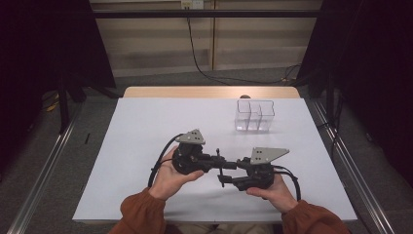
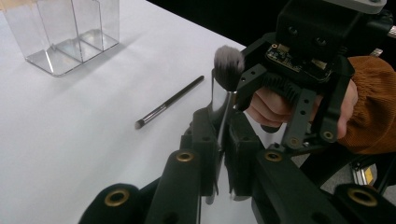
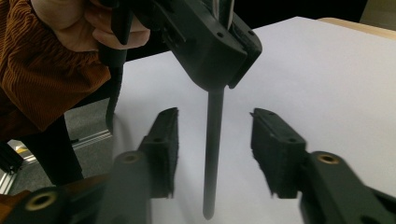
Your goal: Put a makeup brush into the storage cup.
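Handing over: left fingers (image 2: 219, 140) clamp the brush (image 2: 228, 70), right fingers (image 3: 215, 154) apart around its handle (organizer (image 1: 254, 116) empty, second brush (image 2: 169, 102) on tabletop (image 1: 146, 126)).

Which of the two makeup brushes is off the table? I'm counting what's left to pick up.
The fluffy-headed brush, clamped upright in the left gripper; the thin brush lies flat on the table.

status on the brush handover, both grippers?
Left gripper shut on makeup brush. Right gripper open, jaws either side of handle. Second brush lying apart; nothing blocking.
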Action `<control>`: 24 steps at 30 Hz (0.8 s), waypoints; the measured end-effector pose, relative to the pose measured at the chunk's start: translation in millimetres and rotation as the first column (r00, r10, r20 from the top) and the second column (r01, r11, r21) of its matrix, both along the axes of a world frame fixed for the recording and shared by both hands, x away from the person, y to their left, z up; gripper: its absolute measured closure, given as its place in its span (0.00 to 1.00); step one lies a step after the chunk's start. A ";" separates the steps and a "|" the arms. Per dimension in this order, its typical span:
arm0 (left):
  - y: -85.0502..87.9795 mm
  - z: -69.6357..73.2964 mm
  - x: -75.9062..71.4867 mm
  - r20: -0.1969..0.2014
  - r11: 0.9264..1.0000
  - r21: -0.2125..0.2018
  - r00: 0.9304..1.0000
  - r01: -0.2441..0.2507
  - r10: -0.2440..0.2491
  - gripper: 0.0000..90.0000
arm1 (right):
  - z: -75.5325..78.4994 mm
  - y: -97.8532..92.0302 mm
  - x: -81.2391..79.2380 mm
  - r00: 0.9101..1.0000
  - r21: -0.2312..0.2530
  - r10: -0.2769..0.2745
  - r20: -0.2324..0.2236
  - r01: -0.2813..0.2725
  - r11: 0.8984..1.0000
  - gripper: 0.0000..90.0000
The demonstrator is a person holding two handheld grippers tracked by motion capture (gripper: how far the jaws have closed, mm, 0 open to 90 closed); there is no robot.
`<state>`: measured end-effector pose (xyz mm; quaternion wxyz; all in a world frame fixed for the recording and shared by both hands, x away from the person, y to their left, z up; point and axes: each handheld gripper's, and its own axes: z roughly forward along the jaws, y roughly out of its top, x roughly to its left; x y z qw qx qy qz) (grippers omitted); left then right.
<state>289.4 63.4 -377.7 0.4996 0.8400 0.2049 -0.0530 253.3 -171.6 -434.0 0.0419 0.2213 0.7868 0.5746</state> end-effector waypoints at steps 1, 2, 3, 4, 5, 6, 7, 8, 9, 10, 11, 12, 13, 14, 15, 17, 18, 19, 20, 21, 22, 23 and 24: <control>-0.7 -0.5 -0.3 0.005 1.000 0.005 1.000 0.002 -0.002 0.93 | -0.1 0.2 0.0 1.000 0.001 0.001 -0.002 -0.001 1.000 0.66; -1.2 -0.7 -0.5 0.005 1.000 0.009 1.000 0.001 -0.001 0.93 | -0.2 0.2 0.1 1.000 0.001 0.000 -0.001 0.000 1.000 0.69; -1.5 -1.0 -0.5 0.005 1.000 0.007 1.000 0.002 -0.002 0.93 | -0.5 0.0 0.3 1.000 -0.002 -0.006 0.000 0.006 1.000 0.72; -1.5 -1.0 -0.5 0.005 1.000 0.007 1.000 0.002 -0.002 0.93 | -1.1 -0.2 0.6 1.000 0.002 -0.007 -0.001 0.007 1.000 0.73; -1.8 -1.2 -0.3 0.003 1.000 0.007 1.000 0.004 -0.004 0.93 | -1.4 -0.4 0.9 1.000 0.002 -0.007 -0.002 0.007 1.000 0.75; -1.7 -1.3 -0.3 0.002 1.000 0.006 1.000 0.004 -0.005 0.93 | -1.6 -0.6 1.1 1.000 0.003 -0.006 -0.004 0.006 1.000 0.78; -1.7 -1.3 -0.3 0.002 1.000 0.006 1.000 0.004 -0.005 0.93 | -1.6 -0.6 1.1 1.000 0.003 -0.006 -0.004 0.006 1.000 0.78; -1.5 -1.2 -0.3 0.000 1.000 0.008 1.000 0.005 -0.005 0.93 | -2.0 -0.5 1.4 1.000 0.004 -0.004 -0.004 0.004 1.000 0.81; -1.5 -1.2 -0.2 0.000 1.000 0.008 1.000 0.004 -0.004 0.93 | -2.0 -0.5 1.4 1.000 0.004 -0.004 -0.004 0.004 1.000 0.81; -1.4 -1.6 0.2 0.001 1.000 0.003 1.000 0.006 -0.006 0.93 | -2.3 -0.4 1.3 1.000 0.004 -0.004 -0.007 0.004 1.000 0.82; -1.4 -1.6 0.2 0.001 1.000 0.003 1.000 0.006 -0.006 0.93 | -2.4 -0.3 1.3 1.000 0.004 -0.004 -0.008 0.004 1.000 0.83; -1.6 -1.6 0.0 0.002 1.000 0.009 1.000 0.003 -0.003 0.93 | -2.4 -0.3 1.3 1.000 0.004 -0.004 -0.008 0.004 1.000 0.83; -2.1 -2.2 -0.4 0.002 1.000 0.007 1.000 0.001 -0.001 0.93 | -2.4 -0.2 1.2 1.000 0.005 -0.005 -0.008 0.005 1.000 0.84; -2.3 -2.4 -0.5 0.003 1.000 0.007 1.000 0.002 -0.002 0.93 | -2.2 -0.4 1.3 1.000 0.009 0.001 -0.009 -0.001 1.000 0.87; -2.7 -2.7 -0.6 0.002 1.000 0.008 1.000 0.006 -0.006 0.93 | -2.2 -0.5 1.3 1.000 0.010 0.002 -0.010 -0.002 1.000 0.88; -3.0 -2.9 -0.7 0.004 1.000 0.009 1.000 0.008 -0.008 0.93 | -2.5 -0.4 1.0 1.000 0.007 0.005 -0.005 -0.005 1.000 0.90; -3.3 -3.0 -0.8 0.008 1.000 0.013 1.000 0.006 -0.006 0.93 | -2.7 -0.3 0.9 1.000 0.009 0.007 -0.005 -0.007 1.000 0.93; -3.3 -3.0 -0.8 0.008 1.000 0.013 1.000 0.006 -0.006 0.93 | -2.7 -0.3 0.9 1.000 0.009 0.007 -0.005 -0.007 1.000 0.93; -3.3 -3.7 -0.7 0.014 1.000 0.012 1.000 0.011 -0.011 0.93 | -2.9 -0.3 0.7 1.000 0.006 0.007 -0.007 -0.007 1.000 0.93; -3.3 -3.7 -0.7 0.014 1.000 0.012 1.000 0.011 -0.011 0.93 | -3.0 -0.4 0.8 1.000 0.006 0.007 -0.008 -0.007 1.000 0.93; -3.4 -4.1 -0.6 0.017 1.000 0.009 1.000 0.013 -0.013 0.93 | -3.2 -0.4 0.9 1.000 0.006 0.006 -0.007 -0.006 1.000 0.93; -3.4 -4.1 -0.6 0.017 1.000 0.009 1.000 0.013 -0.013 0.93 | -3.2 -0.4 0.9 1.000 0.006 0.006 -0.007 -0.006 1.000 0.93; -3.5 -4.3 -0.6 0.021 1.000 0.007 1.000 0.010 -0.010 0.93 | -3.2 -0.5 0.9 1.000 0.006 0.005 -0.007 -0.005 1.000 0.93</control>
